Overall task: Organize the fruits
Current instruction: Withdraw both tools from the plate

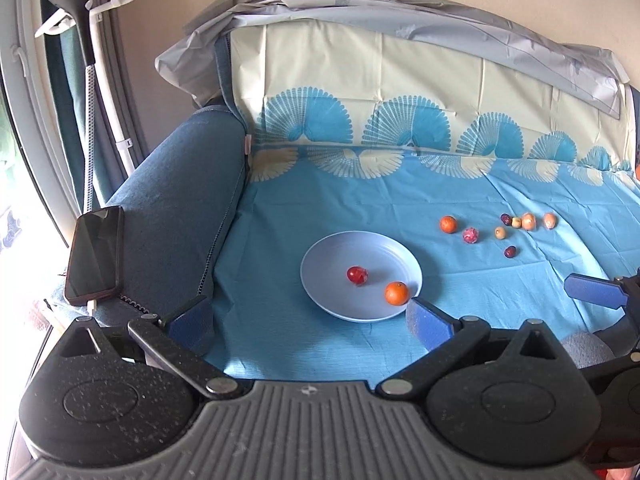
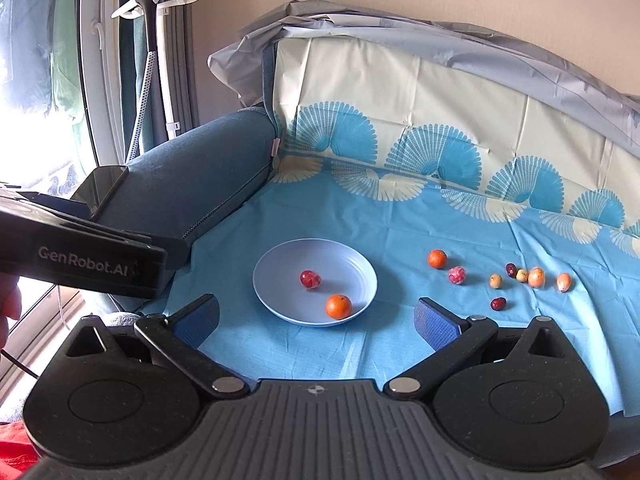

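Note:
A light blue plate [image 1: 332,256] [image 2: 280,272] lies on the blue cloth and holds an orange [image 1: 396,293] [image 2: 339,306] and a red fruit [image 1: 357,275] [image 2: 310,279]. To its right lie another orange [image 1: 448,224] [image 2: 437,259], a pink wrapped fruit [image 1: 471,235] [image 2: 457,275] and several small fruits [image 1: 520,224] [image 2: 524,278]. My left gripper [image 1: 310,320] is open and empty, near the plate's front edge. My right gripper [image 2: 318,318] is open and empty, in front of the plate. One right fingertip [image 1: 592,290] shows in the left wrist view.
The blue cloth [image 1: 400,200] [image 2: 400,220] covers a sofa seat and back. A blue armrest [image 1: 176,216] [image 2: 200,160] on the left carries a black phone [image 1: 95,254] [image 2: 105,188]. The left gripper's body [image 2: 80,256] shows at left. A garment steamer stand [image 1: 86,40] [image 2: 152,20] is by the window.

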The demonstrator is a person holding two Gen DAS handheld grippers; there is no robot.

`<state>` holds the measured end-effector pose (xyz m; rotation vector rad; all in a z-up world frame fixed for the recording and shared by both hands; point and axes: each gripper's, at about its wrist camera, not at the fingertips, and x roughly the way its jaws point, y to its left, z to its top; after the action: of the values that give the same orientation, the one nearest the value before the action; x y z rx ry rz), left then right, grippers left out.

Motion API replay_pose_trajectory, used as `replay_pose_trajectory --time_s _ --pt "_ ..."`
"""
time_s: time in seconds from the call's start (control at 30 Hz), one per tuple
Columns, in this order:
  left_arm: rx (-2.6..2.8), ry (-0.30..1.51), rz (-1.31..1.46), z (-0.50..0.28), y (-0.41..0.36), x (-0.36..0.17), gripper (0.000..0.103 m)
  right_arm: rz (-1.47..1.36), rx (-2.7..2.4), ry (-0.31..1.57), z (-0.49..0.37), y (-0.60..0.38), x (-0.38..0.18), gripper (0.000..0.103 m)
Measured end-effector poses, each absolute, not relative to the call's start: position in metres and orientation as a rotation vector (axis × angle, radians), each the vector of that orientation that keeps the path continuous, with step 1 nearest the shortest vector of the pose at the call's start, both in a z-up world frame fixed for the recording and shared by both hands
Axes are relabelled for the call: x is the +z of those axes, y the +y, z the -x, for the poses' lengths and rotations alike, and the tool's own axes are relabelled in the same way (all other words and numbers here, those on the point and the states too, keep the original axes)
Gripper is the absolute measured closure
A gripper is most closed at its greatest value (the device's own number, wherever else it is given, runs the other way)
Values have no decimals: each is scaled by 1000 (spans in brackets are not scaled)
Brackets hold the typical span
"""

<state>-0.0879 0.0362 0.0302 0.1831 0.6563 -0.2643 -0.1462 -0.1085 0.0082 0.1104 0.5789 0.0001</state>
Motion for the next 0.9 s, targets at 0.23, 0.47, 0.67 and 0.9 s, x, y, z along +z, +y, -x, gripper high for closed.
replay_pose_trajectory --time_s 0.23,0.47,0.67,0.9 --pt "-257 684 -202 83 35 29 0 -129 1 594 144 -111 5 1" --pt "-266 716 -235 76 19 21 0 -173 -18 598 140 -126 -3 1" --pt "-282 747 -227 62 2 20 0 -220 -23 614 135 -144 -15 1" --pt "-301 781 -261 40 -31 11 0 -289 -44 632 127 -169 -31 1"
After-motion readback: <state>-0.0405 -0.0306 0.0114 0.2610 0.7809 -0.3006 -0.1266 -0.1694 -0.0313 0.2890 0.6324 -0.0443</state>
